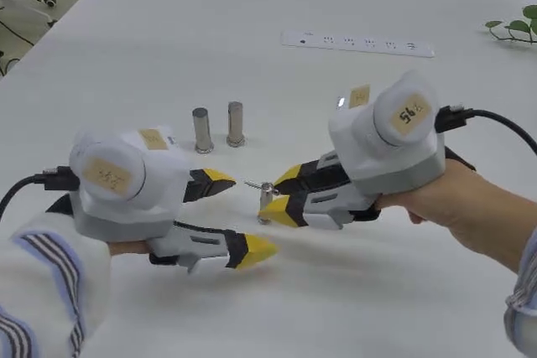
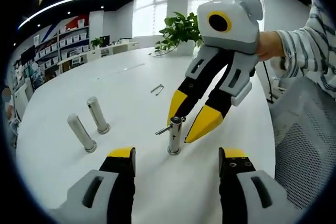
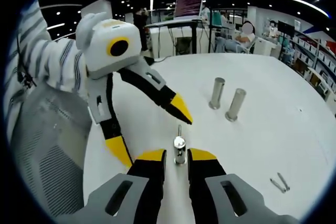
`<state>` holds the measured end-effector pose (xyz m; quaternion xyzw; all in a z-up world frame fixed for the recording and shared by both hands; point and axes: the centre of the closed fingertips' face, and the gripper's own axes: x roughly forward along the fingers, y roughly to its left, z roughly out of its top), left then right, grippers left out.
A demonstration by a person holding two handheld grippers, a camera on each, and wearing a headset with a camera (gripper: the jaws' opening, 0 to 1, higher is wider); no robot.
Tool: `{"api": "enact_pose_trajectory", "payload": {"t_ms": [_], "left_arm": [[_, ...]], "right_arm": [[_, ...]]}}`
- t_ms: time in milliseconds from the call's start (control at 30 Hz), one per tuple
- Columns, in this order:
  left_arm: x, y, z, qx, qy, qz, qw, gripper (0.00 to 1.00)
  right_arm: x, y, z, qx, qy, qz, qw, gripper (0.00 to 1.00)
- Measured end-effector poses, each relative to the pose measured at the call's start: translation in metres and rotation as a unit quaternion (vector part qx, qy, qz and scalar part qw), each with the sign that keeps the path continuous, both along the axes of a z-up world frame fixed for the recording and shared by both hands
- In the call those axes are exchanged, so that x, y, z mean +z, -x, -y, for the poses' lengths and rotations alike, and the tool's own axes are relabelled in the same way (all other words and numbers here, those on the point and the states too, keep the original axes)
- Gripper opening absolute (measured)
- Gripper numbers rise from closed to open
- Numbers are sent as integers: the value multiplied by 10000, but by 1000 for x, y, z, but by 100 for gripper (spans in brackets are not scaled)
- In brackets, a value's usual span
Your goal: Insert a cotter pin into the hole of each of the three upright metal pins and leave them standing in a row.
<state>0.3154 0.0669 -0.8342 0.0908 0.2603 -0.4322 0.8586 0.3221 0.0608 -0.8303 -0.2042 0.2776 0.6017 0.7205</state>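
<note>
Three metal pins (image 1: 202, 130) (image 1: 236, 123) (image 1: 267, 199); perhaps two loose cotter pins (image 3: 276, 184).

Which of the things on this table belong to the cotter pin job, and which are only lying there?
For the job: near metal pin, with a cotter pin through it; left bare metal pin; right bare metal pin; loose cotter pins.
Just lying about: power strip; plant.

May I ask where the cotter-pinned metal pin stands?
In the head view, the silver cylindrical metal pin stands just before the right tongs, closer to the camera than the two bare metal pins.
</note>
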Motion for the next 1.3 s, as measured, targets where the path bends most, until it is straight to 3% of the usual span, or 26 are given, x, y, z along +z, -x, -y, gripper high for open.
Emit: {"api": "enact_pose_trajectory", "payload": {"t_ms": [133, 200, 267, 467, 533, 733, 833, 967, 1300], "left_arm": [[2, 4, -7, -25, -75, -37, 10000, 85], [6, 5, -8, 80, 193, -138, 9997, 91], [11, 3, -12, 206, 371, -118, 9990, 94], [15, 3, -22, 349, 437, -72, 9984, 98], [16, 6, -22, 351, 501, -112, 9981, 99], [15, 9, -24, 416, 503, -190, 9977, 99], [18, 7, -27, 467, 441, -73, 9979, 99], [20, 7, -29, 506, 448, -68, 9977, 99], [23, 3, -37, 623, 368, -30, 9974, 99]], "right_arm": [[-3, -1, -4, -52, -51, -18, 10000, 18], [-5, -1, -5, -51, -63, -34, 10000, 18], [-6, 0, -5, -66, -77, -40, 9999, 18], [-12, -1, -5, -151, -99, -91, 9998, 18], [-13, -2, -7, -291, -267, -247, 9989, 17], [-19, -4, -7, -333, -273, -190, 9989, 15], [-21, -7, -7, -344, -312, -84, 9989, 12], [-21, -8, -9, -316, -441, -29, 9985, 12], [-15, -9, -11, 414, -545, 220, 9974, 10]]}}
